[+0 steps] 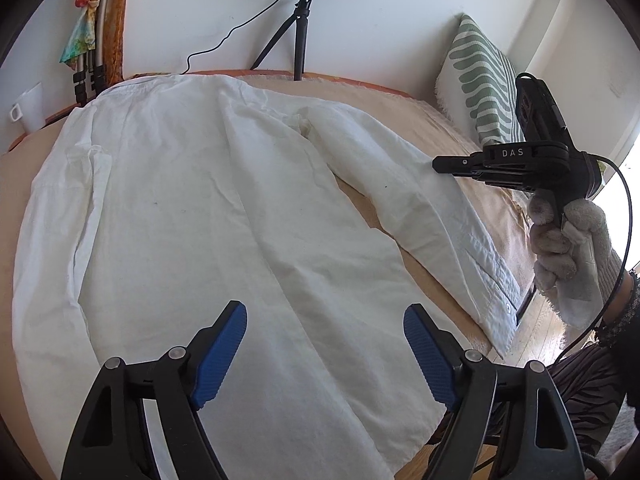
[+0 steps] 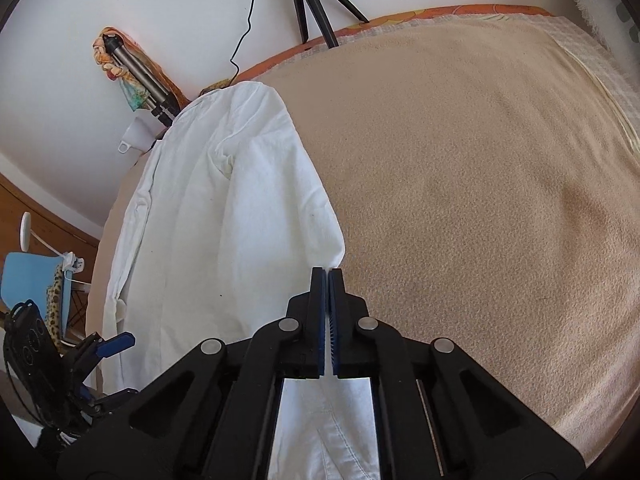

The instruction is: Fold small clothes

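A white long-sleeved shirt (image 1: 192, 200) lies spread flat on a beige blanket (image 2: 480, 180), collar end toward the far wall. My left gripper (image 1: 324, 312) hovers open over the shirt's near hem, with its blue pads (image 1: 224, 348) wide apart and only flat cloth below them. My right gripper (image 2: 329, 274) is shut, and its tips pinch the edge of the shirt's right sleeve (image 2: 280, 200). In the left wrist view the right gripper (image 1: 438, 162) reaches in from the right onto that sleeve (image 1: 420, 200), held by a gloved hand (image 1: 572, 248). The left gripper (image 2: 116, 340) shows at the lower left of the right wrist view.
A ring light on a black tripod (image 1: 302, 28) stands at the far edge by the wall, its cable trailing left. A green-patterned pillow (image 1: 480, 80) leans at the far right. A white mug (image 1: 30, 108) and folded tripod legs with a colourful cloth (image 1: 90, 40) are at the far left.
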{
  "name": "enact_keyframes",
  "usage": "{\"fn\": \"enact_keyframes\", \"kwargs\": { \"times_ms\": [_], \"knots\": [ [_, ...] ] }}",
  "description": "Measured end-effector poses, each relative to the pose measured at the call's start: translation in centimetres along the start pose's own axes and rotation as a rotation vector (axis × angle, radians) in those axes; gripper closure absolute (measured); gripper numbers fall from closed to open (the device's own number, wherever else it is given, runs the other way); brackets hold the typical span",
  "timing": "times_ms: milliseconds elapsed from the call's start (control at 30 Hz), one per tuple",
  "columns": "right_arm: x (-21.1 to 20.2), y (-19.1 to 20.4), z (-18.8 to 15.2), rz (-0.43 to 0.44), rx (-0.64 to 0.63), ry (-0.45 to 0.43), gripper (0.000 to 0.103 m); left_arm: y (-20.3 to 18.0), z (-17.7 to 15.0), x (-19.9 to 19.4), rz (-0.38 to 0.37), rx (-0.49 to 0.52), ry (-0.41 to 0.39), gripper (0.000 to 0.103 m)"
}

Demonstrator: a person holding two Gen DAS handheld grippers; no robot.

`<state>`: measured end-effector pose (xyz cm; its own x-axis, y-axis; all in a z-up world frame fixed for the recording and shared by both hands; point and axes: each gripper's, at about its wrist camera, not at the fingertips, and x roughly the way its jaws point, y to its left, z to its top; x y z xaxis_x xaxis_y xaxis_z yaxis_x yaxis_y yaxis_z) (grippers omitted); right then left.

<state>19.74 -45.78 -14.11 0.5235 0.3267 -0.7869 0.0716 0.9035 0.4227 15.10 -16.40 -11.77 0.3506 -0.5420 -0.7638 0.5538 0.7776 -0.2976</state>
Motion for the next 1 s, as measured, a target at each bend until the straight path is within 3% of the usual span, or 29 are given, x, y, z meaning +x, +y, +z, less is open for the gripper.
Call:
{"fn": "enact_keyframes", "kwargs": {
  "times_ms": [167,433,600,800,867,1000],
  "knots": [
    [-1.9,1.9,0.6,0.099,0.035,-0.043,0.100,0.7,-0.2,-0.7,0.009,-0.016,-0.015,0.026],
    [-0.7,10.2,0.6,0.199,-0.087,-0.025,0.100,2.3,-0.9,-2.8,0.022,-0.055,-0.050,0.026],
    [4.0,14.7,-0.9,0.216,-0.158,0.074,0.100,3.5,-1.7,-3.8,0.035,-0.077,-0.057,0.026],
    [9.1,17.3,-2.8,0.249,-0.173,0.274,0.096,4.6,-2.5,-4.4,0.049,-0.096,-0.053,0.026],
    [8.7,17.6,-2.9,0.269,-0.172,0.291,0.084,4.7,-2.7,-4.6,0.045,-0.098,-0.053,0.026],
    [4.0,17.0,-2.7,0.274,-0.208,0.189,0.058,4.6,-2.8,-5.1,0.042,-0.088,-0.061,0.026]
  ]
}}
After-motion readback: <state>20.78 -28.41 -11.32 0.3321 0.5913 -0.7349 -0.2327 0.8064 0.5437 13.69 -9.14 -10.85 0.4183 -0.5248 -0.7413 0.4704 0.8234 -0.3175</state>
